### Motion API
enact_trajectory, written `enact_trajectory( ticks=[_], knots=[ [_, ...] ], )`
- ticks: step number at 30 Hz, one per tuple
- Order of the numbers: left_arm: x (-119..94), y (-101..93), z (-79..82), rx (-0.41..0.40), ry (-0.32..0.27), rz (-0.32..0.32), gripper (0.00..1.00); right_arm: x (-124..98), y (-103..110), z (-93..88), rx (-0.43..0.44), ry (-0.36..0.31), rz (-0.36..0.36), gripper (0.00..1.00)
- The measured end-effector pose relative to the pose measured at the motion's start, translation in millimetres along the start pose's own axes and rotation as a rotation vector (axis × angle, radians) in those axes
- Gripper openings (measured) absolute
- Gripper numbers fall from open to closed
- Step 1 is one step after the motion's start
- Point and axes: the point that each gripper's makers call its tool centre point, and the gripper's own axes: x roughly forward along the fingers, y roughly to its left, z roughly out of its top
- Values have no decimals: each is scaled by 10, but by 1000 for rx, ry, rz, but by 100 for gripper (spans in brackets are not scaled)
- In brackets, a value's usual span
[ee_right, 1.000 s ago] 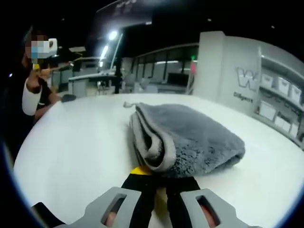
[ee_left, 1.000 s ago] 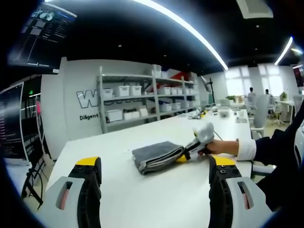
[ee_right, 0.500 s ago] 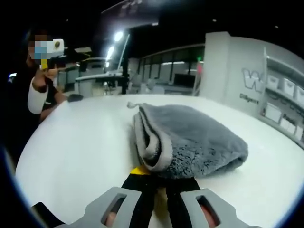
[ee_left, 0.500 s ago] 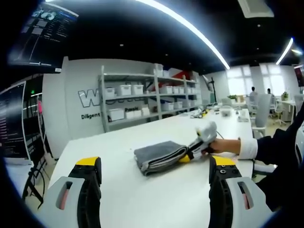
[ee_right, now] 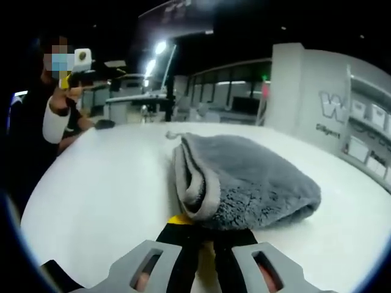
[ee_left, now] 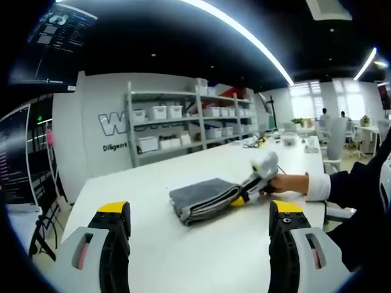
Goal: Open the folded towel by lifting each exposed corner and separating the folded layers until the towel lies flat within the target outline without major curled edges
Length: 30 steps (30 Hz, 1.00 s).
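Note:
A grey folded towel (ee_left: 198,198) lies on the white table (ee_left: 153,244), folded layers stacked with a pale hem. In the left gripper view my left gripper (ee_left: 198,244) hangs open over the near table edge, well short of the towel. A hand holds my right gripper (ee_left: 253,180) at the towel's right edge. In the right gripper view the towel (ee_right: 256,183) rests just over the tips of the right gripper (ee_right: 204,235), whose jaws are together on its near edge. The left gripper (ee_right: 73,61) is held up at the far left, away from the towel.
White table (ee_right: 91,183) stretches wide around the towel. Metal shelves (ee_left: 183,125) with white bins stand against the back wall. Small items (ee_left: 287,141) sit at the table's far end. A dark sleeve (ee_left: 357,183) reaches in from the right.
Hardly anything differs. The right gripper has risen very slightly at the towel's edge, and both views have shifted a little. The towel stays folded in place.

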Motion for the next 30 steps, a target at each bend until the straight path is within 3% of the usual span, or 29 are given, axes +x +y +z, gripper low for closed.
enact_trajectory(
  ticks=[11, 20, 30],
  knots=[
    [37, 33, -85, -11, 24, -8, 93, 2, 162, 15, -35, -5, 75, 1],
    [41, 38, -15, -36, -25, -16, 95, -11, 269, 17, -48, -3, 119, 1],
    [74, 69, -65, -35, -16, -19, 94, -36, 381, 18, -41, 2, 173, 1]
  ],
)
